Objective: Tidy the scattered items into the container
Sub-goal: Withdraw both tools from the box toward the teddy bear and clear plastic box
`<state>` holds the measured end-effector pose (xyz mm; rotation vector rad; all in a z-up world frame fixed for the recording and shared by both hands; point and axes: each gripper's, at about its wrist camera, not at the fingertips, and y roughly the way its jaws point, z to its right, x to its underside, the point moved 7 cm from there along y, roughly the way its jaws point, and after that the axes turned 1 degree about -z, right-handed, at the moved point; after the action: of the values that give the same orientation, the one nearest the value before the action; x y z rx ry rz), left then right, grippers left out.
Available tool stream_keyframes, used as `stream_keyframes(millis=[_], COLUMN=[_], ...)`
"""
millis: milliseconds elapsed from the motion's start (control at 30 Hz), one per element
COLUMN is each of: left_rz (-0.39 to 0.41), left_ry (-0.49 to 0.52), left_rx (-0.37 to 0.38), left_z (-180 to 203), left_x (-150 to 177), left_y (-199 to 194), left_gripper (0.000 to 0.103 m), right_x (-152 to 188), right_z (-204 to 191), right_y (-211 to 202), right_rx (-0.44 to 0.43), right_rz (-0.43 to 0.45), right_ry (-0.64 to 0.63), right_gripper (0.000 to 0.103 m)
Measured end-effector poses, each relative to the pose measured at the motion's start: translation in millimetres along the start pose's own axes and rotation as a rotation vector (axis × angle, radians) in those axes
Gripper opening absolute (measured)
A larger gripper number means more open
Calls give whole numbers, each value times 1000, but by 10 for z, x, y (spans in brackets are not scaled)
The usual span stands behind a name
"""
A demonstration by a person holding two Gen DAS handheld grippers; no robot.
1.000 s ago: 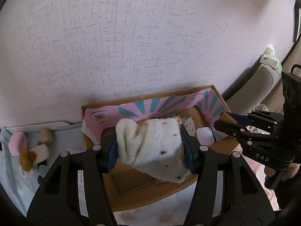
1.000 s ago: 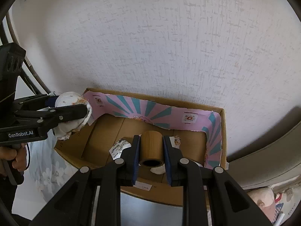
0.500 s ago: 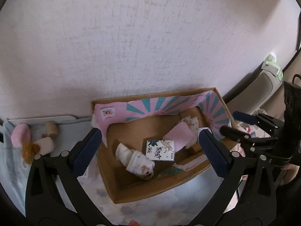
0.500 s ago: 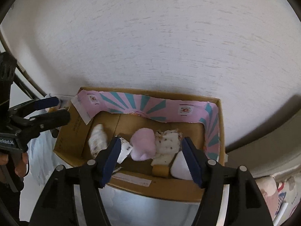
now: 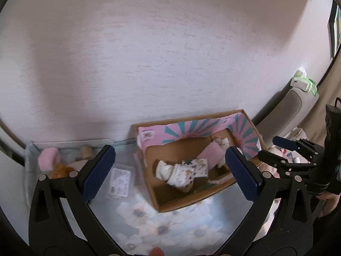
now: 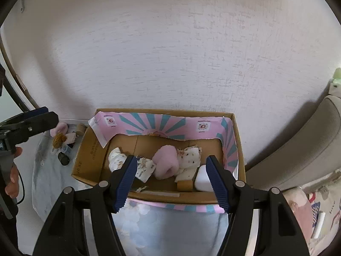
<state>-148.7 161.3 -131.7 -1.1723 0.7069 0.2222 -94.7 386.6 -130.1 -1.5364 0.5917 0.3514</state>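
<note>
Both my claws are spread and empty. Left claw (image 5: pixel 170 170) is at full spread, nothing between the pads. Right claw (image 6: pixel 171 179) is about half spread, also holding nothing.

The cardboard box (image 6: pixel 239 149), lined with pink-and-teal paper, sits against the wall straight ahead of and below my right claw. From my left claw it lies ahead and toward the right finger.

In the box, from the right wrist view:
- white spotted sock roll (image 6: pixel 116 159), just behind my left finger tip
- printed tissue pack (image 6: pixel 147 168), touching that roll
- pink fluffy roll (image 6: pixel 166 162), centred between my fingers
- white speckled cloth (image 6: pixel 190 156), touching the pink roll on its right
- small cardboard tube (image 6: pixel 185 185), below the cloth
- white block (image 6: pixel 202 178), just inside my right finger

Still outside the box, on the floral sheet (image 5: pixel 170 224) beyond my left claw's left finger: pink plush piece (image 5: pixel 48 160), orange fuzzy thing (image 5: pixel 59 169), a second cardboard tube (image 5: pixel 86 150), flat labelled packet (image 5: pixel 119 181). The right view also shows a small dark cup (image 6: pixel 64 159) there; details are too blurred to tell.
</note>
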Motion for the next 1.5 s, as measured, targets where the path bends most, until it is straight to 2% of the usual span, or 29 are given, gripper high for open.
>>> stream_keyframes(millis=[167, 300, 533, 600, 700, 867, 1033, 1200, 1367, 1500], left_rz=[26, 42, 124, 156, 202, 185, 160, 86, -23, -69], left_ry=[-1, -10, 34, 34, 26, -58, -121, -146, -193, -229], left_rx=[-3, -21, -144, -178, -187, -203, -194, -167, -134, -107], left_z=[-229, -447, -911, -1082, -1322, -1774, -2109, -2286, -2419, -2529], left_x=[-9, -29, -167, -187, -169, -45, 253, 683, 1056, 1157], left_y=[-252, -433, -932, -1101, -1307, -1384, -1232, -747, -62, 371], left_gripper=[103, 103, 103, 103, 103, 103, 103, 102, 101, 98], right_x=[43, 47, -85, -123, -178, -228, -181, 89, 587, 816], right_z=[-224, -454, -964, -1118, -1359, -1755, -2153, -2512, -2719, -2672], right_y=[-74, -143, -347, -393, -439, -469, -377, -97, 479, 1012], right_rx=[-24, 5, 1, -17, -57, -132, -121, -122, -69, 18], right_rz=[-18, -17, 29, 40, 48, 87, 126, 155, 132, 105], right_ry=[12, -29, -113, -132, -142, -129, -120, -47, 26, 105], right_gripper=[63, 63, 63, 63, 63, 63, 63, 63, 63, 63])
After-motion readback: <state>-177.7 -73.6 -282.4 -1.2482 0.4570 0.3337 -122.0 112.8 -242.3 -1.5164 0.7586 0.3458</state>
